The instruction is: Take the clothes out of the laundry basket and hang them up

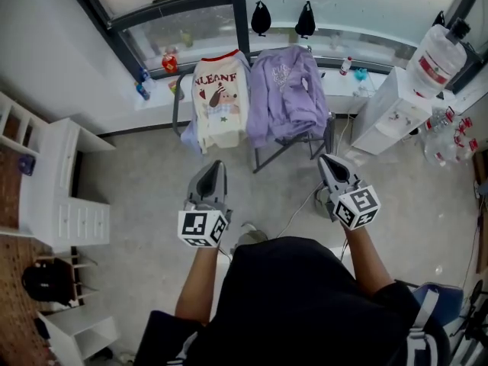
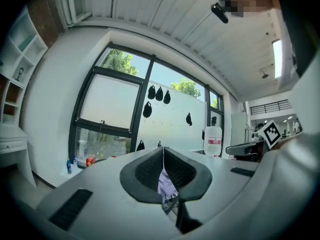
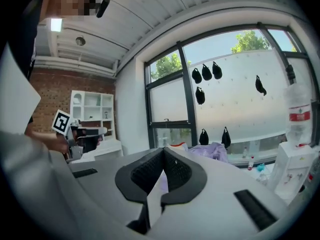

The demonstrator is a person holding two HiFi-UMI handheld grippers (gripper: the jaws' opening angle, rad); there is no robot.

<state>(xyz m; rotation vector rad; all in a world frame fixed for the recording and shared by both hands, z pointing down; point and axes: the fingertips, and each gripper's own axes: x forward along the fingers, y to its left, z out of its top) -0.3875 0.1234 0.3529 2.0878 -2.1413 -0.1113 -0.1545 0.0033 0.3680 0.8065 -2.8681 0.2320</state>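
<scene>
The person holds both grippers in the air over the grey floor (image 1: 145,166), side by side and apart from each other, both pointing to the window (image 1: 183,21). The left gripper (image 1: 216,164) has its jaws pressed together, and in the left gripper view (image 2: 163,149) the tips meet with nothing between them; the lilac seen in the gap below is cloth far behind. The right gripper (image 1: 324,158) also has its jaws pressed together on nothing (image 3: 163,150). The clothes are well ahead of both grippers, under the window: a cream shirt (image 1: 221,97) with a dog print hangs spread out, and just beside it on the right a lilac top (image 1: 286,94) lies over a chair (image 1: 329,134). A white shelf (image 1: 69,197) stands at the left wall. A water bottle (image 1: 438,56) stands at the far right.
</scene>
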